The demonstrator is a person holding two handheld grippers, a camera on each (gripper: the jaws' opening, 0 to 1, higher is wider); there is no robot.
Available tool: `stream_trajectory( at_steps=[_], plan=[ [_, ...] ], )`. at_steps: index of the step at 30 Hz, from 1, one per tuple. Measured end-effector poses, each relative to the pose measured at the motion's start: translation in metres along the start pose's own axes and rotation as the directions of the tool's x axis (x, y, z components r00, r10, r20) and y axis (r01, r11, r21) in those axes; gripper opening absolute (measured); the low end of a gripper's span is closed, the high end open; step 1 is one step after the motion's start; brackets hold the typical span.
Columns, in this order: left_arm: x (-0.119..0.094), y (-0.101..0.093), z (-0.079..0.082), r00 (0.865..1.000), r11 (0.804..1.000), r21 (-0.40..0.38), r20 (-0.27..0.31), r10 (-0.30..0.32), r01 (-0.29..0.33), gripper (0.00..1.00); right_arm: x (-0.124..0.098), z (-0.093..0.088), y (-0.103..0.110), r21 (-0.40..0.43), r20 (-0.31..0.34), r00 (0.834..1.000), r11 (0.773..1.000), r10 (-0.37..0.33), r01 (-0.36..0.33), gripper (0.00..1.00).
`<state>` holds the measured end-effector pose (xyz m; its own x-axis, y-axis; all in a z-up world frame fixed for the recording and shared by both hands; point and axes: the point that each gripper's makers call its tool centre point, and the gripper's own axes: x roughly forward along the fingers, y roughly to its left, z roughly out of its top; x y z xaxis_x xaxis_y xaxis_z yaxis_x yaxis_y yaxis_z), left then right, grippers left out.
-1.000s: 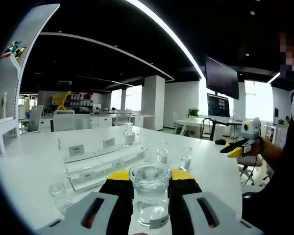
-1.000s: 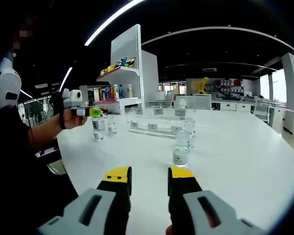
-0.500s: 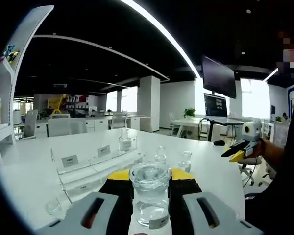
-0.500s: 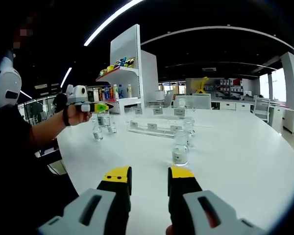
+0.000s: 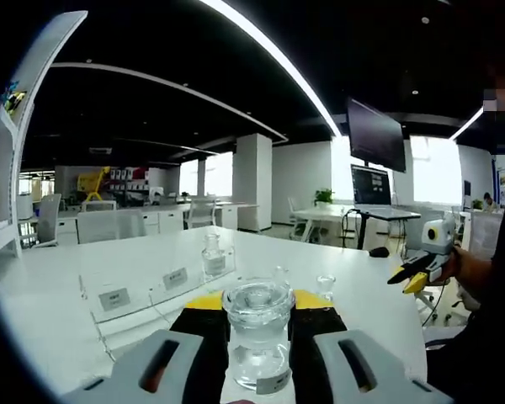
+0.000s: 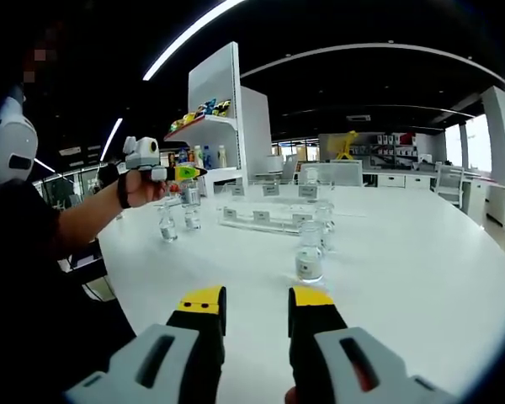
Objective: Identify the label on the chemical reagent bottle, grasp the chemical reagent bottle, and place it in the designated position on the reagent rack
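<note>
The left tongs (image 5: 258, 316) are closed on a glass bottle (image 5: 257, 335), held upright between the yellow-tipped jaws and lifted above the white table (image 5: 50, 311); the right tongs (image 6: 256, 305) are held apart and empty, low over the table. Ahead of the left tongs lies the clear rack (image 5: 151, 286) with small labels; one bottle (image 5: 211, 255) is seen standing on it. The carrying step is judged to be in hand; next, the matching label must be found and the bottle lowered into its place. From the right gripper view, loose bottles (image 6: 310, 252) beyond its jaws are shown, and the left tongs (image 6: 185, 172) raised at the far left.
</note>
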<state>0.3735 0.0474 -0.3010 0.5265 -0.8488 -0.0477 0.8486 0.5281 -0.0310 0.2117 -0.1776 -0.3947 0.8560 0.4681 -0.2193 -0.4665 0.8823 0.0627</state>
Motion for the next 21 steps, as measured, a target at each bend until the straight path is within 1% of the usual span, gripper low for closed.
stream_trajectory(
  at_steps=[11,17,21],
  plan=[
    [0.014,0.006,0.001,1.0,1.0,-0.004,-0.006,0.001,-0.001,0.27,-0.004,-0.002,-0.004,0.007,0.001,1.0,1.0,-0.008,0.008,0.29],
    [0.025,0.012,0.01,1.0,1.0,0.011,-0.005,0.006,-0.006,0.27,-0.005,-0.003,-0.006,0.011,0.003,1.0,1.0,-0.01,0.01,0.29],
    [0.033,0.016,0.012,1.0,1.0,0.011,-0.005,0.012,-0.012,0.27,-0.006,-0.004,-0.007,0.014,0.004,1.0,1.0,-0.013,0.013,0.29]
  ],
)
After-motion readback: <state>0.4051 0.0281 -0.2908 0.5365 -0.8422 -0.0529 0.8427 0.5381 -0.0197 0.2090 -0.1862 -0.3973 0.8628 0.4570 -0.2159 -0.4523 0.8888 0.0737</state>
